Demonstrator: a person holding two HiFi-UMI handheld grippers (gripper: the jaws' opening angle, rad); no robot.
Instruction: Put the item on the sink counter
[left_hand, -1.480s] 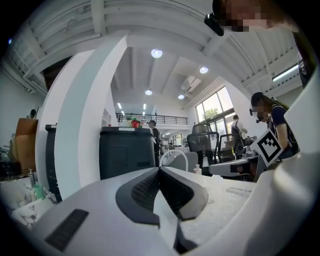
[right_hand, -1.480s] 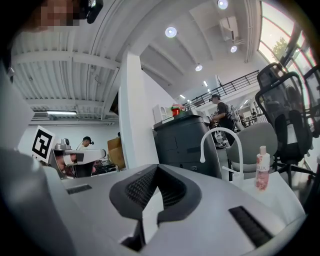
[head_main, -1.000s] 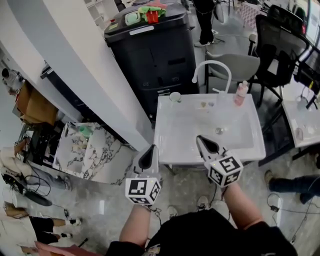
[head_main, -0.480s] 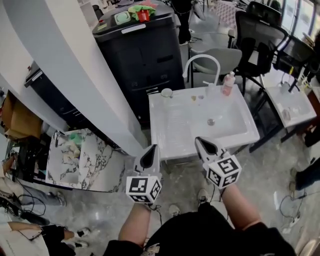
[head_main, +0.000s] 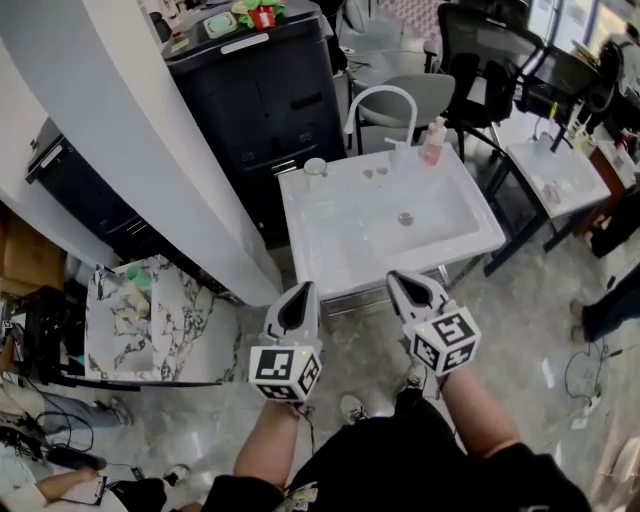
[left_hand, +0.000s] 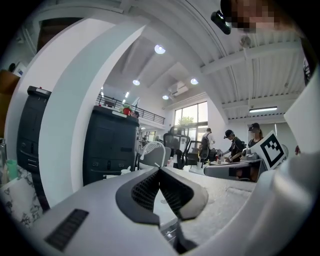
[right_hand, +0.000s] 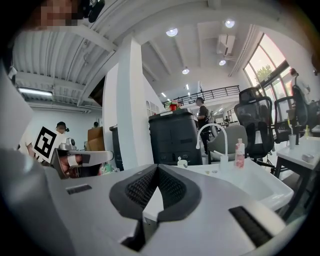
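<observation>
White sink counter (head_main: 318, 262) is seen ahead, a pink bottle (head_main: 434, 140) standing at its back edge beside the faucet (head_main: 381, 98). The left gripper (head_main: 305, 289) and right gripper (head_main: 394, 277) are held before its front edge, jaws pressed together, empty.

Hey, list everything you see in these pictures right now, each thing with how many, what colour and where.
sink: one, white, centre, just ahead of the tongs
tap: one, white, arched, at the sink's back edge
bottle: one, pink, right of the tap
cup: one, white, sink's back left corner
cabinet: one, black, behind the sink, green and red things on top
grey chair: one, behind the tap
black chair: one, far right
side table: one, white, right of the sink
marbled stand: one, white-grey, left
left tongs: grey, shut, empty
right tongs: grey, shut, empty
</observation>
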